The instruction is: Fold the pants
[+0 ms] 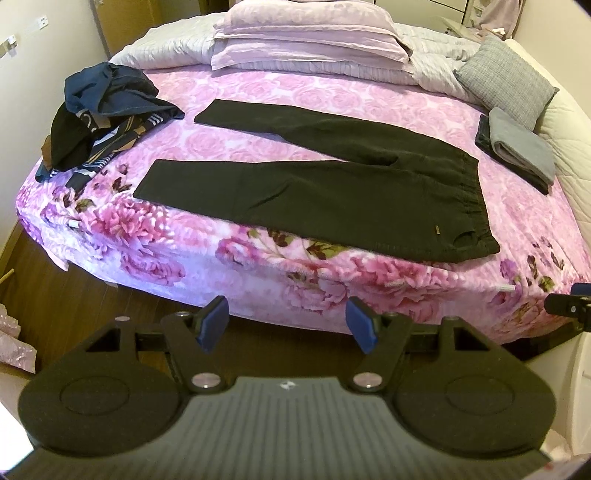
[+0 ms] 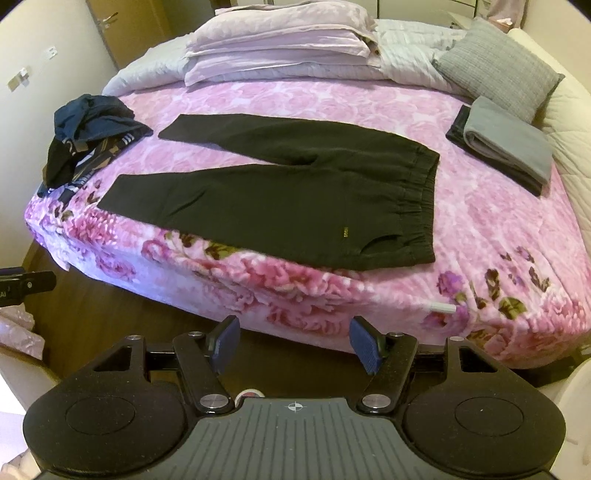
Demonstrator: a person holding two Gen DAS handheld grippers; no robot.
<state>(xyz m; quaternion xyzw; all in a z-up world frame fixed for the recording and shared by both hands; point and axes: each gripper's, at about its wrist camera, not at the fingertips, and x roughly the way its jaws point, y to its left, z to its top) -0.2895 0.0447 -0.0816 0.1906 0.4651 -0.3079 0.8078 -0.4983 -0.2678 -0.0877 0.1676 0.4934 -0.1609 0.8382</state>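
Black pants (image 1: pixel 325 184) (image 2: pixel 295 199) lie flat on the pink floral bed, waistband to the right, both legs spread apart and pointing left. My left gripper (image 1: pixel 286 325) hovers off the bed's near edge, open, nothing between its blue pads. My right gripper (image 2: pixel 293 341) also stands open and empty in front of the bed edge, below the waistband end. Each gripper shows at the edge of the other's view: the right gripper's black body (image 1: pixel 569 304) and the left gripper's black body (image 2: pixel 22 286).
A heap of dark blue clothes (image 1: pixel 99 114) (image 2: pixel 88 140) sits at the bed's left. Folded grey and dark garments (image 1: pixel 517 149) (image 2: pixel 502 144) lie at the right, by a grey cushion (image 2: pixel 498 68). Lilac pillows (image 1: pixel 310 33) are stacked at the back. Dark wood floor (image 1: pixel 74 295) lies below.
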